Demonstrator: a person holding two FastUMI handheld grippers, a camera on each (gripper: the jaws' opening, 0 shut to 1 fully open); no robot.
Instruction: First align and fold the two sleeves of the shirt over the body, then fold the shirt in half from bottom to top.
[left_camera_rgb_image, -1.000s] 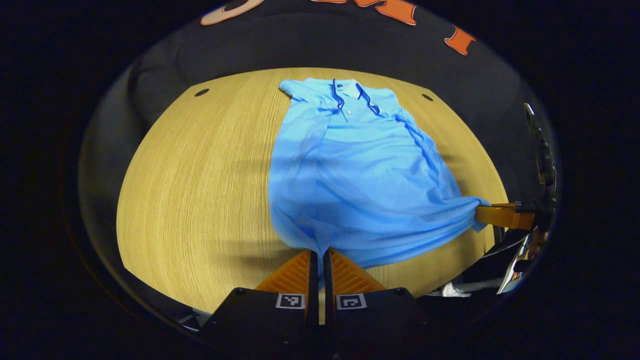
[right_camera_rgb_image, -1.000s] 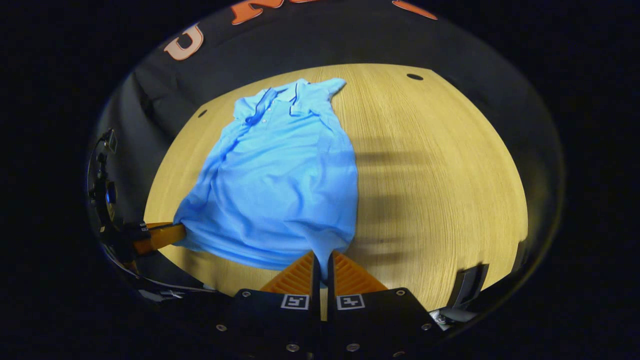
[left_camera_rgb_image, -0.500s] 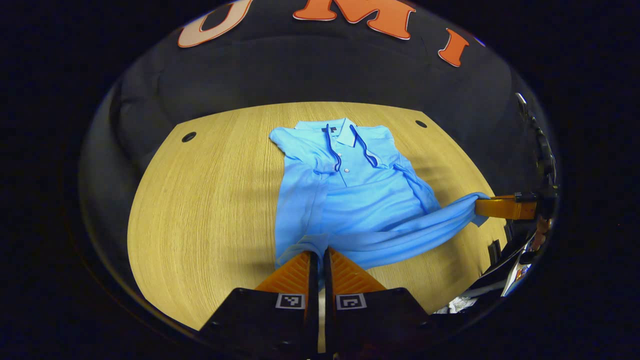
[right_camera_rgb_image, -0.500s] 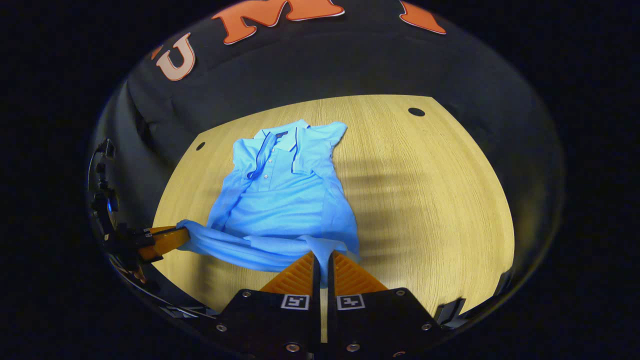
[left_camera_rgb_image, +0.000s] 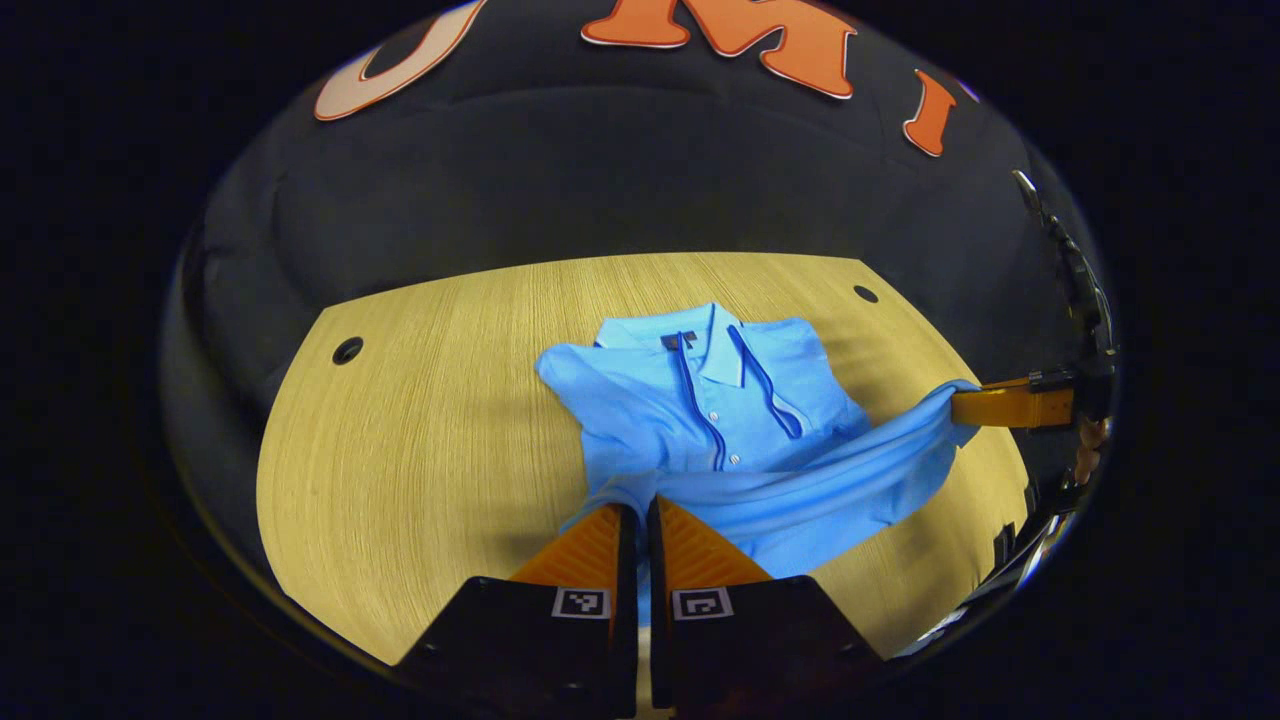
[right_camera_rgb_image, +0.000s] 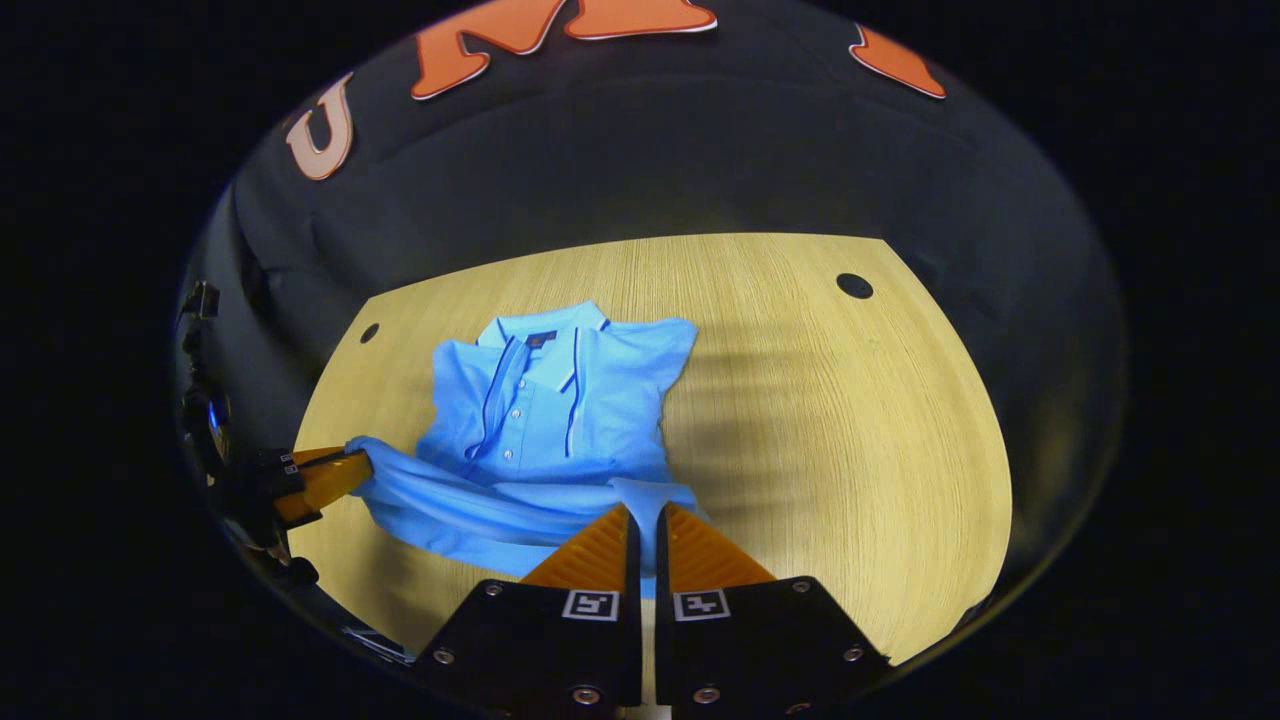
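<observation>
Pinching the blue shirt (left_camera_rgb_image: 720, 430) hem, left tongs (left_camera_rgb_image: 638, 520) and right tongs (right_camera_rgb_image: 645, 522) closed, hem raised over counter (left_camera_rgb_image: 420, 420), collar flat.

Recording booth rather than a home, black cloth wall (left_camera_rgb_image: 620, 190) draped close behind at the far side, bare light wood-grain table (left_camera_rgb_image: 420, 440) with rounded corners, round cable holes (right_camera_rgb_image: 854, 285) near its far corners, dim surroundings, lighting aimed at the tabletop
</observation>
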